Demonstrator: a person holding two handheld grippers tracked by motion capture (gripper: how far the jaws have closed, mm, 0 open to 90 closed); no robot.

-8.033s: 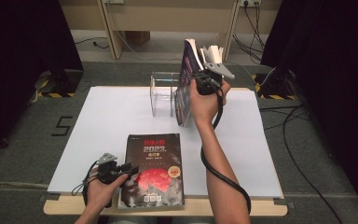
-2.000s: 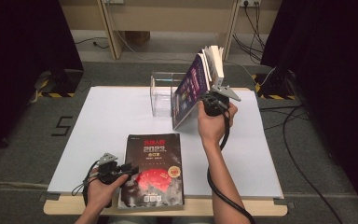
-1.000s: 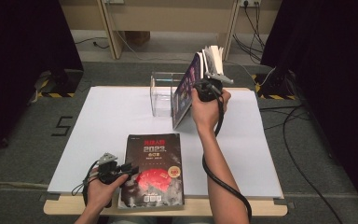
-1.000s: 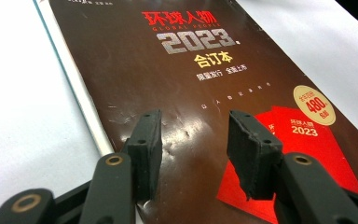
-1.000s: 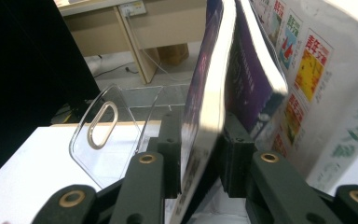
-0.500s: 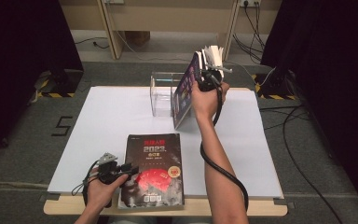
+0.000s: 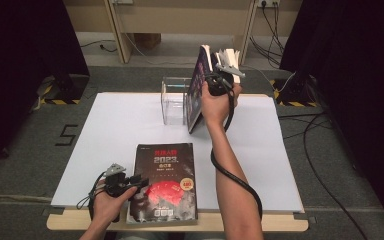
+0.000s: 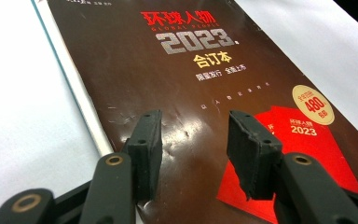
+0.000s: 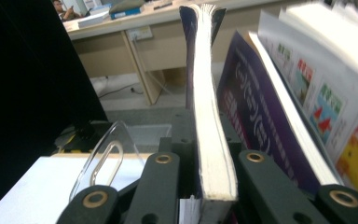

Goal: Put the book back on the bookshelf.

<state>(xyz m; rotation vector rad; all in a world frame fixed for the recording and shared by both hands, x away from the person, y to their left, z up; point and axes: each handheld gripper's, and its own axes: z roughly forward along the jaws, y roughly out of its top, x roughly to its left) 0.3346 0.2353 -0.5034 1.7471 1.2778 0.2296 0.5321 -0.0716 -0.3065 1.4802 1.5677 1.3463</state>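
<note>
A dark magazine (image 7: 165, 180) marked 2023 lies flat at the table's front edge. My left gripper (image 7: 139, 181) rests low over its left part, open, with the glossy cover (image 8: 191, 60) under the parted jaws (image 8: 193, 135). At the back, a purple-covered book (image 7: 196, 95) stands nearly upright beside a clear acrylic stand (image 7: 174, 100). My right gripper (image 7: 215, 82) holds it from the right. Its jaws have just been closing. In the right gripper view (image 9: 208, 168) the pads press both sides of the book's pale page edge (image 9: 209, 116).
The white sheet (image 7: 130, 125) covers the tabletop. A second purple cover (image 9: 261, 116) and pages with colourful pictures (image 9: 326, 93) lean to the right of the gripped book. The curved clear stand wall (image 9: 105, 154) is to its left. Cables lie on the floor at right.
My right hand has shifted slightly toward the far side, and the book now stands steeper next to the clear stand. The left gripper and the magazine have not moved.
</note>
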